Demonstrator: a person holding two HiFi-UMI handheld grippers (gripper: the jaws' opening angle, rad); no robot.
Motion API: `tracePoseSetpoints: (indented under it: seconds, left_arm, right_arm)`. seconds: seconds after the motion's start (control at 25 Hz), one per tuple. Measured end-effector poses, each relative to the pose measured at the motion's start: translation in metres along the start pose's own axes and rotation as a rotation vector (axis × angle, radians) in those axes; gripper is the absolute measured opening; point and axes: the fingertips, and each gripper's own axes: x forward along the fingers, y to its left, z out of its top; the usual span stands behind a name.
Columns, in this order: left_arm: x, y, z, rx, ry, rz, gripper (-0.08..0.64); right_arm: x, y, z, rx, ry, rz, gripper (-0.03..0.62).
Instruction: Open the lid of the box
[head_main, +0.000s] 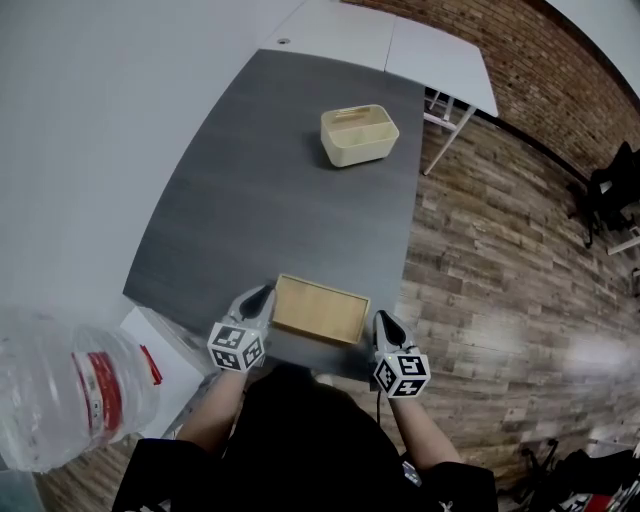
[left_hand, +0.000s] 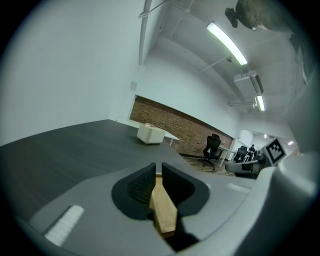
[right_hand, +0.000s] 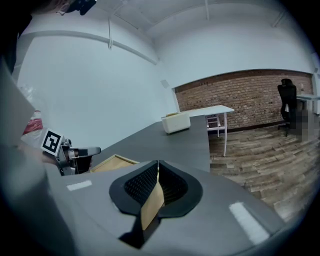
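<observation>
Dark clothes (head_main: 300, 440) of the person fill the bottom of the head view, right under the camera. Just ahead of them are the two claws, with the flat wooden lid (head_main: 320, 308) between them.

The left claw (head_main: 263, 297) pinches one short end of the lid. The right claw (head_main: 383, 321) pinches the other short end. Both claws are squeezed tight on it. In each gripper view a thin strip of wood sits right between the black jaws, with hardly any gap. The wood is thin, so the jaws have to close almost all the way to hold it.

I think there is one claw at each end so the lid stays flat and does not tip.

The lid is low over the near edge of the grey table (head_main: 260, 200). I cannot tell if it rests there or hangs just above.

The cream box (head_main: 358, 135) stands far ahead of the claws, well apart from the lid. Its top is open, so I think the lid is already off. The bare table under the claws looks like a good place to lay it down.

Out past the left claw, off the table, is a big water bottle (head_main: 75, 395). A swing that way could bump it.
</observation>
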Motion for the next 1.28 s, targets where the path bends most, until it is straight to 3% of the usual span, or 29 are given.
tracePoseSetpoints:
  seconds: [0.12,0.36,1.04,1.28]
  left_arm:
    - [0.006,0.004,-0.007,-0.017,0.026,-0.001,0.044]
    - [0.013,0.01,-0.023,-0.044,0.088,-0.013,0.055]
    - [0.013,0.014,-0.031,-0.1,0.099,-0.034,0.058]
    - [0.014,0.018,-0.033,-0.168,0.11,-0.022,0.074]
  right_arm:
    - [0.007,0.004,-0.015,0.026,0.056,0.021,0.089]
    - [0.018,0.011,-0.031,0.042,0.12,0.028,0.156]
    - [0.027,0.013,-0.039,0.109,0.128,-0.018,0.156]
    - [0.026,0.01,-0.039,0.107,0.138,-0.014,0.143]
